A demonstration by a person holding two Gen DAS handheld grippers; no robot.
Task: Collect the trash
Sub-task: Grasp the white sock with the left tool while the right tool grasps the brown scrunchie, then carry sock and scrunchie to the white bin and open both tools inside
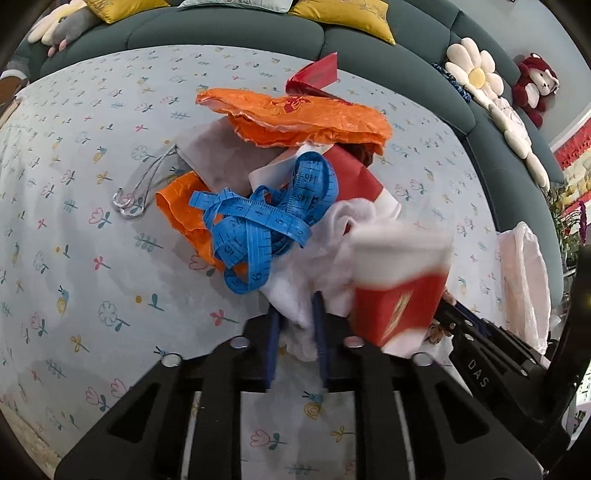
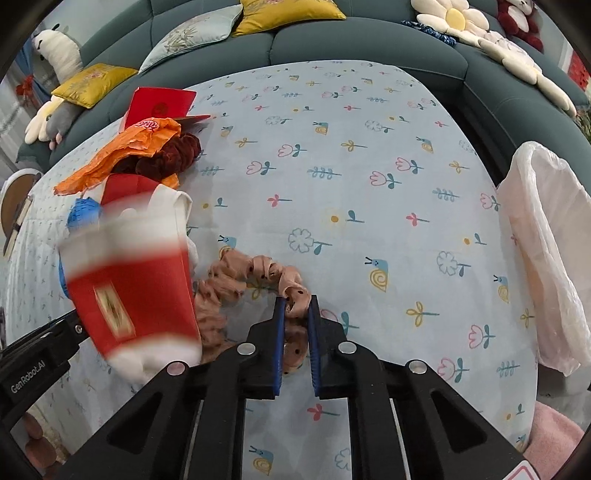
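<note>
A heap of things lies on the flowered tablecloth (image 1: pixel 85 206): an orange plastic wrapper (image 1: pixel 295 118), a blue measuring tape (image 1: pixel 266 221), red packets (image 1: pixel 354 177), a grey pouch (image 1: pixel 218 155) and white crumpled tissue (image 1: pixel 325 251). My left gripper (image 1: pixel 297 314) is shut on the white tissue. A blurred red and white carton (image 1: pixel 399 291) is in the air beside it, also in the right wrist view (image 2: pixel 133 291). My right gripper (image 2: pixel 297 308) is shut on a tan scrunchie (image 2: pixel 236 277).
A white plastic bag (image 2: pixel 546 258) hangs open at the table's right edge. A dark green sofa (image 2: pixel 332 40) with yellow cushions (image 2: pixel 288 11) and plush toys curves behind. A dark red scrunchie (image 2: pixel 170 153) and red envelope (image 2: pixel 159 105) lie in the heap.
</note>
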